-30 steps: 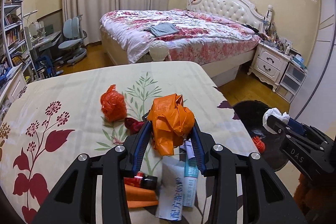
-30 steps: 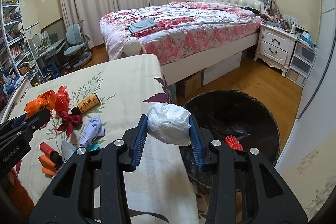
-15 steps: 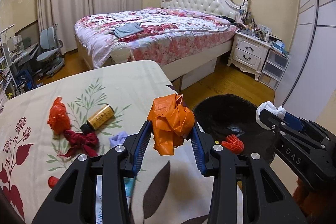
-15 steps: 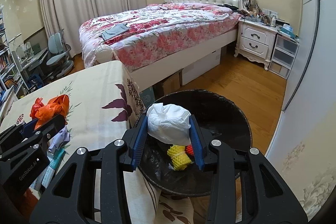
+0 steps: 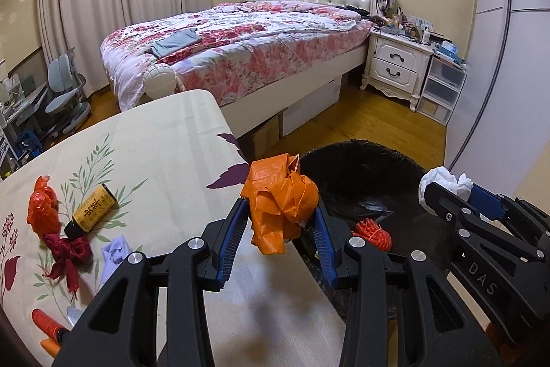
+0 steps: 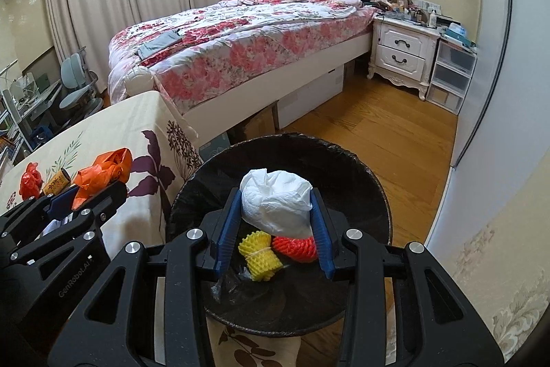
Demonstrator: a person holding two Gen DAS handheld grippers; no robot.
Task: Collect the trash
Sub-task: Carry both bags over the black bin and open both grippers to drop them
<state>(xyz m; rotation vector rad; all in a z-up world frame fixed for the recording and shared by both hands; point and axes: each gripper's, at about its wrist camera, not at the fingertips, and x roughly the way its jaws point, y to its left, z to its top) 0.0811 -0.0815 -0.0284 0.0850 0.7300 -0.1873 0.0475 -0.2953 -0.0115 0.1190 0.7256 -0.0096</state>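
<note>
White tissue wad (image 6: 275, 202) clamped in right tool (image 6: 275, 222), tilted down over black bin (image 6: 378, 195).

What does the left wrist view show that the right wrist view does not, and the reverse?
Only the left wrist view shows the dark red ribbon bow, the pale purple scrap and the red tube on the tablecloth.

Only the right wrist view shows the yellow foam net inside the black bin.

Both show the left tongs shut on the orange plastic bag, the right tongs shut on the white wad, the yellow bottle, the red bag, the red foam net and the bed.
</note>
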